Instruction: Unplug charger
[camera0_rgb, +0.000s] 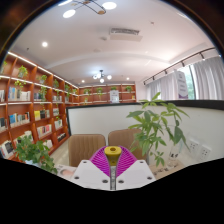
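My gripper is raised and looks out across a room. Its two magenta pads are pressed together, with a small yellow piece pinched between their tips. The piece has a rounded yellow head above a thin stem that runs down between the pads. I cannot tell whether it is the charger or its plug. No socket or cable is in view.
A leafy green plant stands beyond the fingers to the right, in front of a low white wall. Two tan chair backs sit just behind the fingers. Wooden bookshelves line the left wall, with another plant below them.
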